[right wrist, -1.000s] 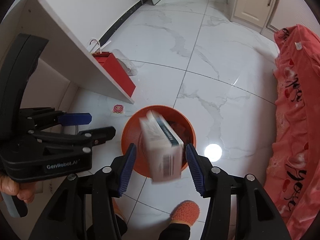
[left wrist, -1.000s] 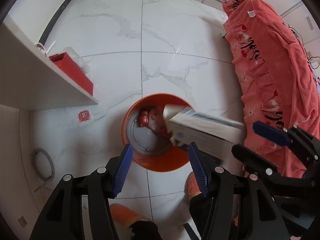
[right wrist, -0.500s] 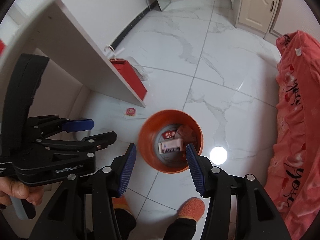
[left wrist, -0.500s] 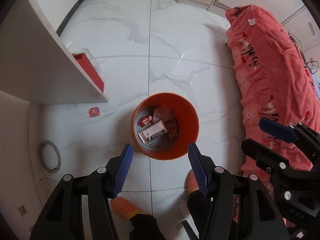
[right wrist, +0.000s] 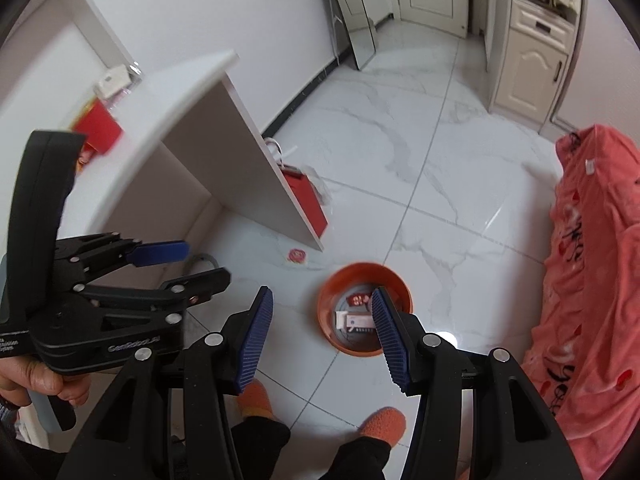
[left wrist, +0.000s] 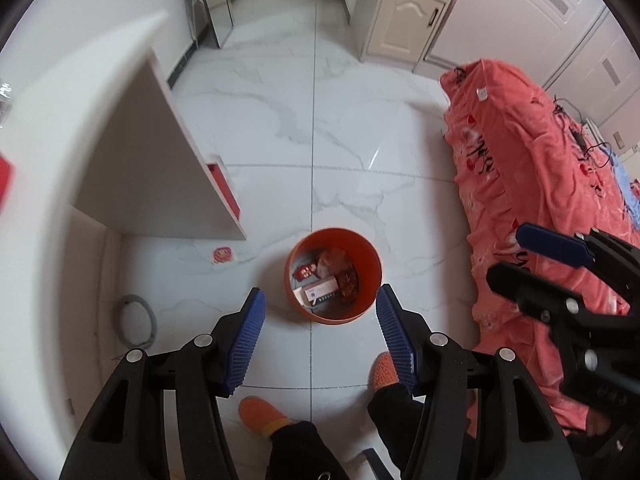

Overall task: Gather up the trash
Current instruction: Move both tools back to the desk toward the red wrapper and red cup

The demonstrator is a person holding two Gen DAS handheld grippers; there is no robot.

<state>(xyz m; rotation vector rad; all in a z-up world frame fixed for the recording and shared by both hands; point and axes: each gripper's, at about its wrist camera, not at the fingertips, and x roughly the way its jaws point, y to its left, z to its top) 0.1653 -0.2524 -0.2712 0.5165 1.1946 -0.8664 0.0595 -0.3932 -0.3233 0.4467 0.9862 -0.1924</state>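
Trash is seen collected inside one orange bin [left wrist: 370, 268] standing upright on the white marble floor [left wrist: 340, 128]. One white carton [left wrist: 318, 290] is counted in it, lying flat on the bin bottom; its long axis runs from lower left to upper right in the left wrist view, roughly across the frame in the right wrist view [right wrist: 354, 322]. One small red packet [left wrist: 305, 270] lies just beside the carton, and crumpled reddish wrappers [left wrist: 340, 266] are piled next to it; their number cannot be told.

Two tools are recorded. Left tool [left wrist: 320, 332] is held above the bin, its blue pads spread apart, nothing between them. Right tool [right wrist: 322, 330] is likewise spread wide and holds nothing; its right pad overlaps the bin in view.

One white worktop [right wrist: 188, 92] stands left of the bin, well apart from it. One red bag [right wrist: 306, 202] rests on the floor against its side panel. One round sticker [right wrist: 297, 256] lies on the floor between worktop and bin. One pink-covered bed [left wrist: 532, 168] is on the right. Two orange slippers [right wrist: 382, 420] are seen below.
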